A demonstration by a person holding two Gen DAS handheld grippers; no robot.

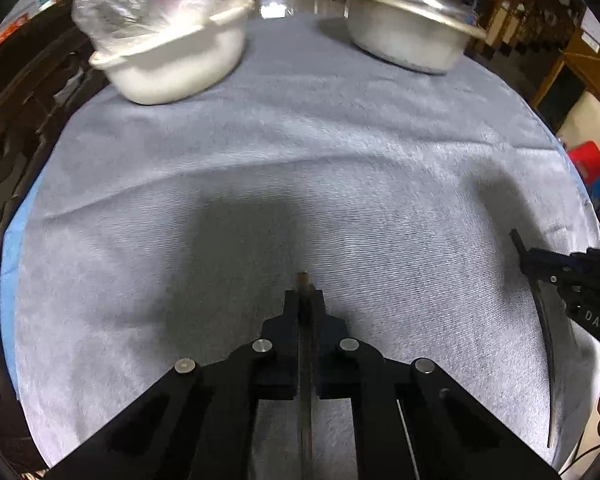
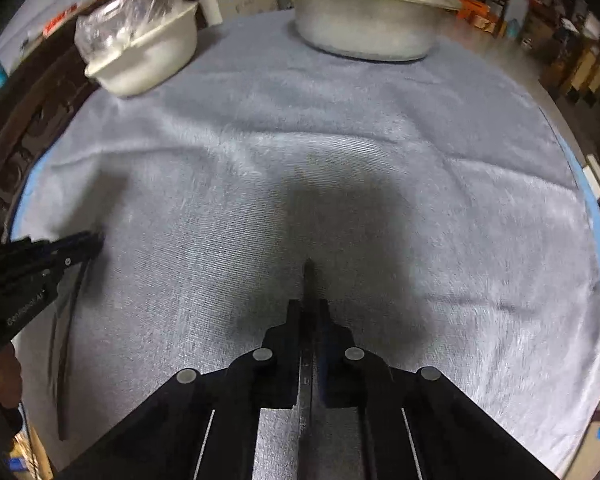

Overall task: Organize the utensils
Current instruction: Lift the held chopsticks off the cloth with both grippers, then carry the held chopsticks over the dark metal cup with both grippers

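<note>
My left gripper (image 1: pixel 304 295) is shut on a thin, long utensil (image 1: pixel 302 280). Its brownish tip pokes out past the pads, and its shaft runs back under the jaws. From the right wrist view the same gripper (image 2: pixel 97 240) shows at the left, with that dark, slender utensil (image 2: pixel 66 344) trailing down over the cloth. My right gripper (image 2: pixel 309 305) is shut on a flat dark blade-like utensil (image 2: pixel 309 274), seen edge-on with its tip sticking forward. In the left wrist view the right gripper (image 1: pixel 517 240) holds that grey curved blade (image 1: pixel 550 360).
A grey cloth (image 1: pixel 300 160) covers the round table. A white tub (image 1: pixel 172 60) holding a plastic bag stands at the far left, and a metal pot (image 1: pixel 404 28) with its lid on at the far right. Dark carved furniture borders the left side.
</note>
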